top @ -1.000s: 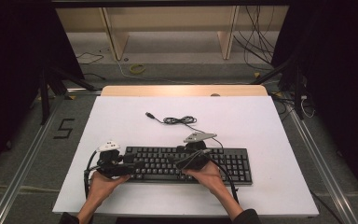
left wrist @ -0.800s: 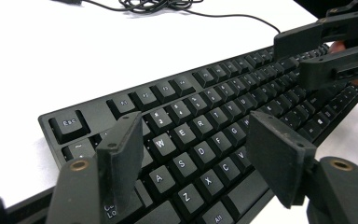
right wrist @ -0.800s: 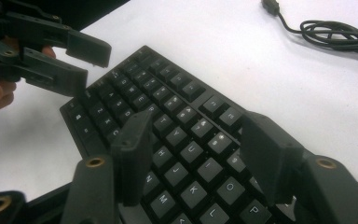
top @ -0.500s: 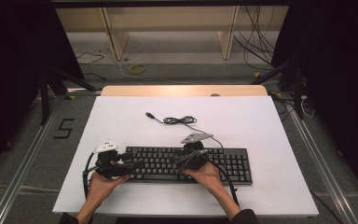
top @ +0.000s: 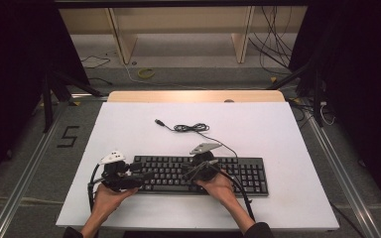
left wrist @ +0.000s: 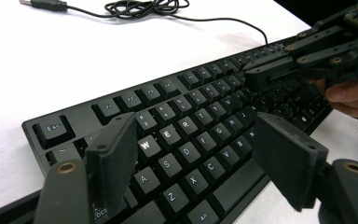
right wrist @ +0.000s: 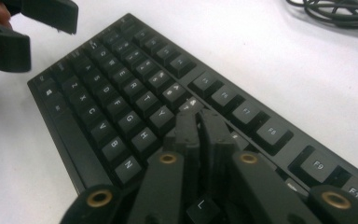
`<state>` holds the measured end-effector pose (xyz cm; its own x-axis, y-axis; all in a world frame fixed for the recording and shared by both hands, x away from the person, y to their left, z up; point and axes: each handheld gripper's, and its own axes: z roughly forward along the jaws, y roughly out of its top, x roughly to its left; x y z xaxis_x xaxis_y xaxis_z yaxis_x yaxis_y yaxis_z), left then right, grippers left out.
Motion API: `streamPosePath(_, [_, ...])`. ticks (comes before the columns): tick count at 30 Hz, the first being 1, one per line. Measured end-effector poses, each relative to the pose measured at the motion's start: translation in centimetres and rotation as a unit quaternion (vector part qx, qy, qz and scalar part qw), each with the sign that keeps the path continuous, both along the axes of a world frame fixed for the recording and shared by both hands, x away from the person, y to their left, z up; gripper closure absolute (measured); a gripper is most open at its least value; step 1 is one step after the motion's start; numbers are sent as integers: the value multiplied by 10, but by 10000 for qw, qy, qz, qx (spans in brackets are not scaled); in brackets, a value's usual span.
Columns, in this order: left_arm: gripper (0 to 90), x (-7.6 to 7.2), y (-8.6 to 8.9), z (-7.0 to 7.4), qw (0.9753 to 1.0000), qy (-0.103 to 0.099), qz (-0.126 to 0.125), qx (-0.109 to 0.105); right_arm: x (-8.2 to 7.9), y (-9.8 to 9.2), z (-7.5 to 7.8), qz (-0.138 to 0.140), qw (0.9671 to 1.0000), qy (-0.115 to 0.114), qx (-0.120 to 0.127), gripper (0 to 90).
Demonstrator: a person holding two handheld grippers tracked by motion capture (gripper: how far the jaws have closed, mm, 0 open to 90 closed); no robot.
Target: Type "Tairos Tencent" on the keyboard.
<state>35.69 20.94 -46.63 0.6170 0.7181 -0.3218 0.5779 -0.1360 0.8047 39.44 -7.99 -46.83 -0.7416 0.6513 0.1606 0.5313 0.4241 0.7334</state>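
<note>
You hold 2 grippers over a black keyboard (top: 198, 174) lying near the front edge of the white table (top: 287, 139). Your left gripper (left wrist: 196, 158) hovers with jaws spread wide above the keyboard's left-hand letter keys, gripping nothing. Your right gripper (right wrist: 198, 126) has its jaws pressed together, tips down among the middle keys. The keyboard's cable (top: 191, 128) lies coiled behind it.

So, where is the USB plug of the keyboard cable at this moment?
In the high view the USB plug lies on the white table, left of the coiled cable and behind the keyboard, apart from both hand-held grippers.
</note>
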Motion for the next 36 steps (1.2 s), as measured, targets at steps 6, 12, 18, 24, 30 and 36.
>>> streamPosePath(6, [298, -1, -1, 0, 10000, -24, -48, 12, 0, 2, -3, 40, 10000, 41, -64, 900])
streamPosePath(12, [296, -1, -2, 0, 10000, -23, -66, 8, 1, 2, -5, 47, 9999, 58, -102, 900])
streamPosePath(18, [296, -1, -1, 0, 10000, -27, -62, 6, 2, 2, -9, 28, 9999, 90, -122, 900])
streamPosePath(24, [296, 0, -2, 0, 10000, -24, -59, 7, 3, 2, -11, 22, 9997, 159, -156, 900])
streamPosePath(30, [298, 1, -2, -1, 10000, -20, -39, 11, 3, 1, -10, -10, 9998, 171, -81, 900])
streamPosePath(36, [301, 2, -4, -1, 10000, -29, -62, 49, 0, -3, -3, -9, 9998, 84, 199, 835])
